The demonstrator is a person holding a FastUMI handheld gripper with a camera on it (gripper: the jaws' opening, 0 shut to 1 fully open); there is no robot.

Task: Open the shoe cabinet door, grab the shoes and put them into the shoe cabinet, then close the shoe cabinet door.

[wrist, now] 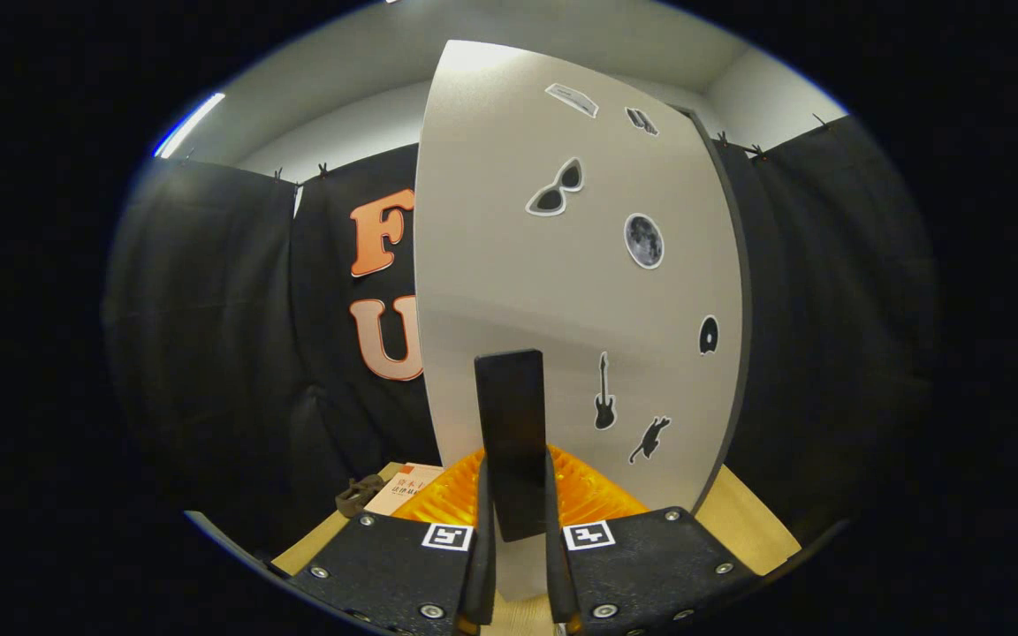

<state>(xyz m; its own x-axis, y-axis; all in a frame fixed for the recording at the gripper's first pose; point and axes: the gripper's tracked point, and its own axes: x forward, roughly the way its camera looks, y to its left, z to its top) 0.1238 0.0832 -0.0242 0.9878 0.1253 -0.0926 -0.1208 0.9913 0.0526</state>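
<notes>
Fingers first: the hand-held gripper [513, 565] has its two fingers [480, 565] drawn in close on a dark, flat, upright handle [511, 442] that rises between them at twelve o'clock. Both pads look to be pressing its sides, so I'd call it clamped on that handle, though the contact itself is partly hidden low down.

Straight ahead, beyond the handle, stands the shoe cabinet door [562, 291], a pale panel dotted with stickers: sunglasses [555, 188], a moon [643, 240], a guitar [604, 393], a cat [649, 439]. Its free edge sits around eleven o'clock and its dark far edge runs down at two o'clock, so the panel looks turned at an angle to the gripper. How far open it is, I cannot say.

Here's the relation that matters: the handle's long axis is vertical, in line with the gap between the fingers, and the door lies dead ahead. Any swing of the door, by my reading, has to come as a sideways arc around that far edge, not a straight pull.

Down low, just past the fingers, an orange ribbed object [593, 490] lies on the wooden bench [739, 521]; what it is I can't tell. At ten o'clock lie a small brown item [357, 495] and a printed card [409, 488]. Shoes I cannot pick out.

My read: a door step of the task is in hand.
</notes>
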